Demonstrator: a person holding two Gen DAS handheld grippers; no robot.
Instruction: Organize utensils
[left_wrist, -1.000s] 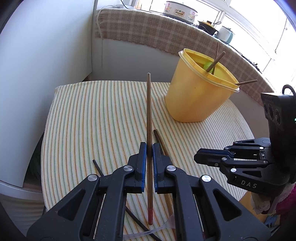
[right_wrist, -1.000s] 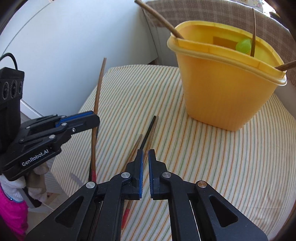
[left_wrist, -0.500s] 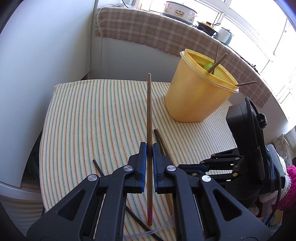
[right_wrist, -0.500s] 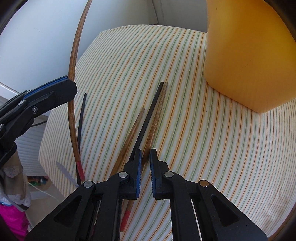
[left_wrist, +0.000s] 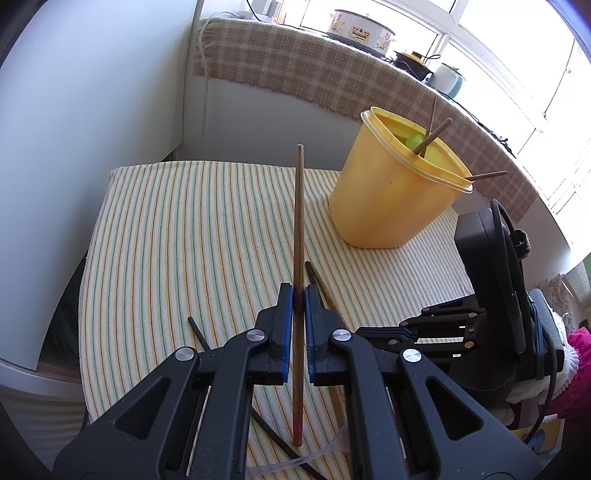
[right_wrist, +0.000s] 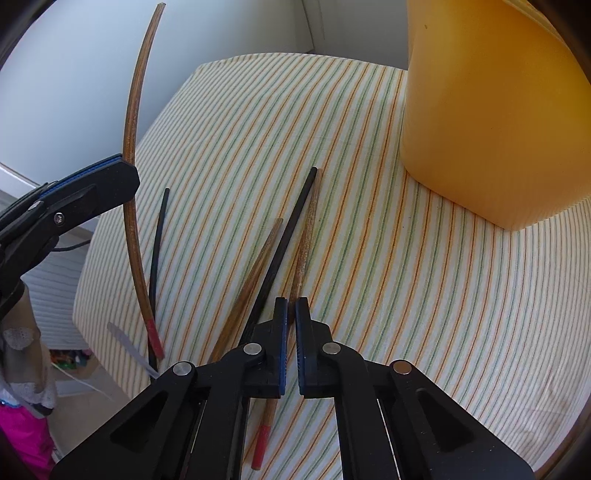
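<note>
My left gripper (left_wrist: 298, 291) is shut on a long brown chopstick (left_wrist: 299, 206) with a red end, held above the striped cloth (left_wrist: 184, 240). My right gripper (right_wrist: 291, 304) points steeply down at the cloth. Its jaws are closing, and the near end of a pale brown chopstick (right_wrist: 306, 229) sits between the pads. Beside that one lie a black chopstick (right_wrist: 291, 218) and a darker brown, red-tipped chopstick (right_wrist: 255, 266). Another black chopstick (right_wrist: 157, 251) lies further left. The yellow bucket (left_wrist: 391, 199) stands at the far right with sticks inside.
The cloth's near edge (right_wrist: 110, 332) drops off to the floor at the left of the right wrist view. A white wall panel (left_wrist: 92, 110) borders the table on the left. A checked cloth ledge (left_wrist: 314, 74) with pots runs behind the bucket.
The right gripper has sunk and tipped down onto the chopsticks lying on the cloth, and its jaws have drawn together around the pale one. The left gripper and its chopstick have stayed put.
</note>
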